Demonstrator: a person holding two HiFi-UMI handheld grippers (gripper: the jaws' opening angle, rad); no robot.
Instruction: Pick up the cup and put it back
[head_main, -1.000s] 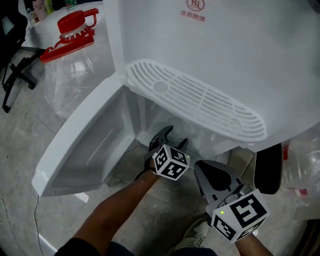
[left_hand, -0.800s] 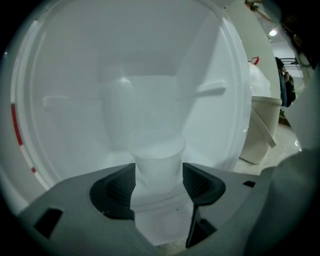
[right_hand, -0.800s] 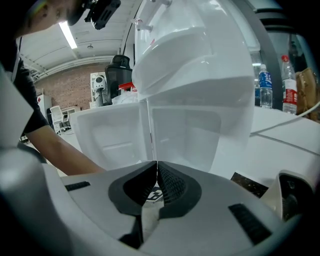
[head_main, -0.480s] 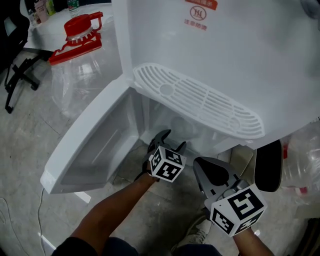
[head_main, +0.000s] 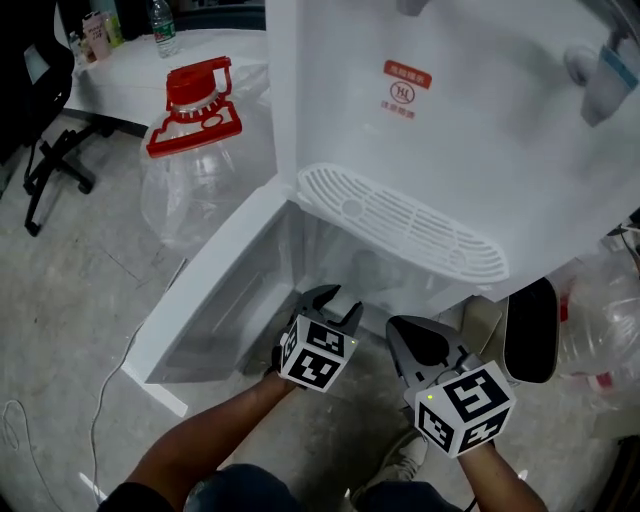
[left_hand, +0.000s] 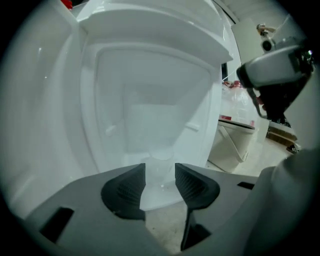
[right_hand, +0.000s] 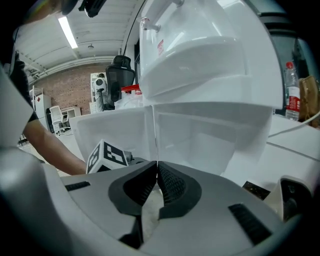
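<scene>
the small clear plastic cup (left_hand: 161, 167) stands upright in the open lower cabinet (left_hand: 150, 115) of the tall white water dispenser (head_main: 450, 150), near its front edge. in the left gripper view it shows in the gap of the left gripper (head_main: 330, 303), whose jaws have just been closing to a middling gap. the cup seems to sit just beyond the tips, not pinched, though clear plastic on white is hard to read. the right gripper (right_hand: 157, 175) hangs beside, jaws together on nothing. the white cabinet door (head_main: 215, 290) stands wide to the left, with a big clear water jug with a red cap (head_main: 200, 150) beyond it. for a clean grip i'd centre the cup between the pads, squeeze softly since thin plastic likely buckles, then lift before drawing it out.
</scene>
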